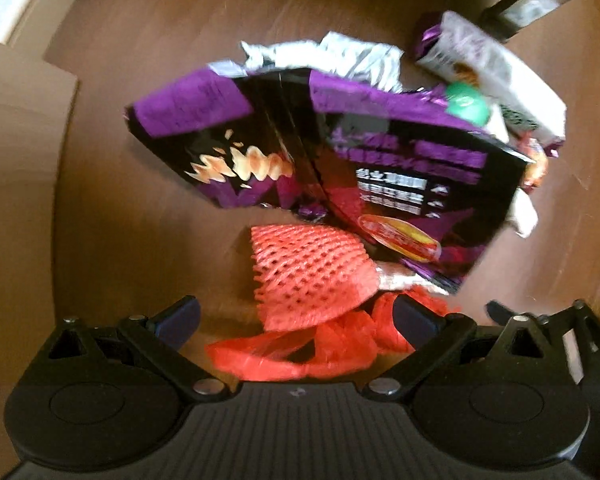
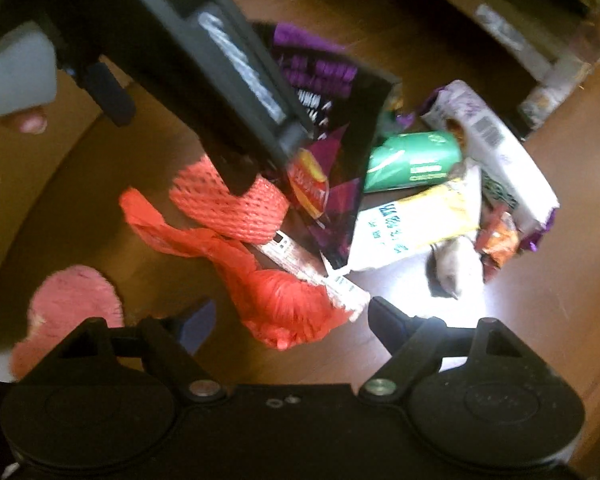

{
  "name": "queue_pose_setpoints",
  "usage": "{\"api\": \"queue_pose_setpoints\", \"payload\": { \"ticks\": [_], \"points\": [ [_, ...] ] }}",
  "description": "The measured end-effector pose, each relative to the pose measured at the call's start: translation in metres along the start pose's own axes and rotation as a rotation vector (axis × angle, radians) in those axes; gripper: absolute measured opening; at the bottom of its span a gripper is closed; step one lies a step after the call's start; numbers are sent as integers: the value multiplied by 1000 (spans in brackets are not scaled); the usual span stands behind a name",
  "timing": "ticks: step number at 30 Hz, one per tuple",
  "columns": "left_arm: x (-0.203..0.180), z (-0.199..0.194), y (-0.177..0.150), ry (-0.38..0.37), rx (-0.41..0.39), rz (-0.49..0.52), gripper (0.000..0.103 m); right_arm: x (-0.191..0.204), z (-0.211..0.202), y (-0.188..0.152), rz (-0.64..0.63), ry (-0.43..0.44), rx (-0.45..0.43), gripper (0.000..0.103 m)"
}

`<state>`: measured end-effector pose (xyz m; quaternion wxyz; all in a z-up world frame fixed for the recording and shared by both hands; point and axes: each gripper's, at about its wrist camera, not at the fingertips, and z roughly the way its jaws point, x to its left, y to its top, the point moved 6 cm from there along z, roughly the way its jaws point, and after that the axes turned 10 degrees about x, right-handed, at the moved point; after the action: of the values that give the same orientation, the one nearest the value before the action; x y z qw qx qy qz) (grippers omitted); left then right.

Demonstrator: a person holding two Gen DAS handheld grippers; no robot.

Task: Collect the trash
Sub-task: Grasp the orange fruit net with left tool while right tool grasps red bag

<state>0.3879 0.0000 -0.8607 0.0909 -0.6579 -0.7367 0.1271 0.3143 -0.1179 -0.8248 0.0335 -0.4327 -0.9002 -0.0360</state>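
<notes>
Left wrist view: the left hand-held gripper (image 1: 296,320) is spread wide above a red foam fruit net (image 1: 310,276) and red mesh bag (image 1: 300,350) on the wooden floor (image 1: 148,240), below a purple snack bag (image 1: 320,148).

Right wrist view: the right hand-held gripper (image 2: 290,320) is released, the mesh bag (image 2: 284,300) between its fingers; a green wrapper (image 2: 414,160) and yellow-white packet (image 2: 416,222) lie beyond.

We can read no text for certain. The purple and black snack bag (image 1: 340,152) carries white characters too blurred to make out; the white packet (image 2: 496,148) shows a barcode, and the yellow and white wrapper (image 2: 416,224) blurred blue characters.
</notes>
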Motion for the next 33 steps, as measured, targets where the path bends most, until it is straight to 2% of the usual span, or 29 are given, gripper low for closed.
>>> {"api": "queue_pose_setpoints", "payload": {
  "ticks": [7, 9, 12, 14, 18, 20, 24, 25, 26, 33],
  "points": [
    [-8, 38, 15, -15, 46, -1, 103, 8, 48, 9, -54, -13, 38, 75],
    [-9, 46, 17, -25, 63, -7, 102, 8, 58, 8, -55, -21, 58, 68],
    [-6, 54, 17, -36, 81, -31, 99, 8, 63, 5, -57, -37, 67, 62],
    [-4, 58, 15, -46, 101, -48, 82, 8, 63, 4, -61, -39, 68, 58],
    [-1, 60, 13, -57, 126, -68, 60, 10, 65, 1, -71, -55, 68, 51],
    [0, 57, 12, -58, 131, -68, 38, 12, 66, -2, -76, -65, 74, 49],
    [6, 44, 15, -46, 133, -67, 26, 15, 59, -8, -76, -66, 84, 47],
    [9, 40, 13, -43, 131, -69, 18, 15, 56, -10, -78, -65, 86, 47],
    [10, 35, 12, -48, 132, -73, 15, 15, 53, -13, -77, -64, 91, 46],
    [32, -18, -3, -81, 110, -107, 10, 9, 10, -30, 6, -47, 99, 46]
  ]
}}
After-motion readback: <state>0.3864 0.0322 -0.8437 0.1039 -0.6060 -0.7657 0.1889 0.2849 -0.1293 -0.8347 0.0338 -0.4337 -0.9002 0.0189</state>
